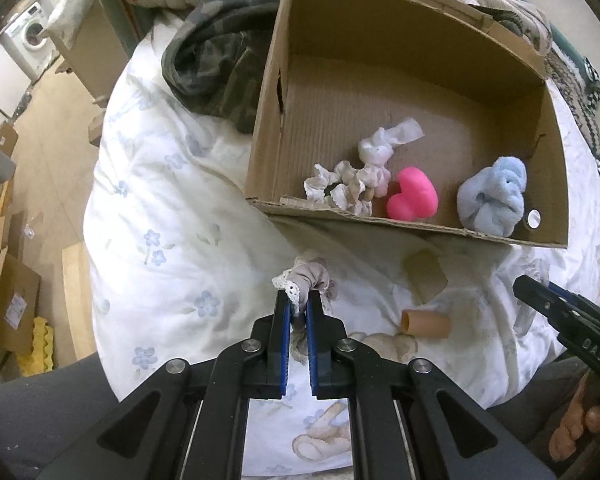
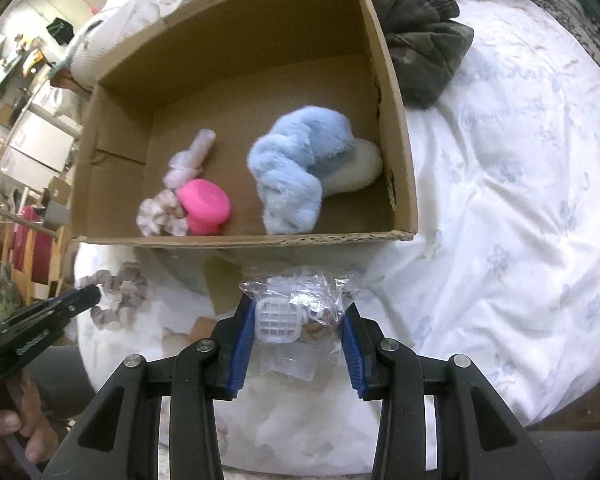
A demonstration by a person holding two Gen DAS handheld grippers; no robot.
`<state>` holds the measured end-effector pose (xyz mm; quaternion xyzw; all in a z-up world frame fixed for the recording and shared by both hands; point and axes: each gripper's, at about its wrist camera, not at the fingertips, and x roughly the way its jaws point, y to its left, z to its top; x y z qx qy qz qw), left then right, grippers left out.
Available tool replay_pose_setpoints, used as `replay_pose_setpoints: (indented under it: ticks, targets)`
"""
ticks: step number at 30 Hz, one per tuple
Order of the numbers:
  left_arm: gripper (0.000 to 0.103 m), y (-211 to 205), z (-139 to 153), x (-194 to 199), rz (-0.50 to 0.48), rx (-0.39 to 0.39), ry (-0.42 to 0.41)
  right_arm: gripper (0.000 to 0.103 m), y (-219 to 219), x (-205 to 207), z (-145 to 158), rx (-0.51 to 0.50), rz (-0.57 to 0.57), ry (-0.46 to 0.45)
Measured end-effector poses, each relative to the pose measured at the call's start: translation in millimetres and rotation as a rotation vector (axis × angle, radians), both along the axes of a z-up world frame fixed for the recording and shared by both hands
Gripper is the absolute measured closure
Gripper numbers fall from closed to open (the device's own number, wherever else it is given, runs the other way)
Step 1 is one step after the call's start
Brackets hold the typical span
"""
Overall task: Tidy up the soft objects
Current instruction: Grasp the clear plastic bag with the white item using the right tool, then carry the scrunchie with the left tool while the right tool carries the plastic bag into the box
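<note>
Plastic bag [image 2: 300,316] contents blur between right gripper [image 2: 300,320] jaws.

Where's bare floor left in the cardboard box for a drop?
Cardboard box: the far half of its floor, up to the back wall, is bare, as is the left corner. The near wall is crowded: pale scrunchie, pink heart, knotted cloth, blue plush. A narrow strip separates heart and plush.
</note>
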<state>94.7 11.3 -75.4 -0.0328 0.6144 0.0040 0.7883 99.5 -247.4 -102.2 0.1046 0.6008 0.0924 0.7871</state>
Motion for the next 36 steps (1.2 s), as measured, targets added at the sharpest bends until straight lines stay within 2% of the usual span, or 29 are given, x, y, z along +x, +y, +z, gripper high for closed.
replay_pose_setpoints:
  ticks: [9,19,29,36]
  targets:
    - [0.096,-4.4,24.4,-15.6,0.013,0.038,-0.083,0.061,-3.4,-13.7,29.2,0.084,0.039,-0.051]
    - [0.096,10.6,65.0,-25.1,0.077,-0.021,-0.173,0.061,-5.1,-38.9,61.9,0.165,0.060,-0.139]
    - [0.096,12.1,99.2,3.9,0.068,-0.019,-0.250,0.061,-16.0,-22.5,99.5,0.249,0.025,-0.279]
    - [0.096,-1.2,113.6,34.6,0.017,0.007,-0.291,0.061,-16.7,6.7,114.0,0.233,0.022,-0.328]
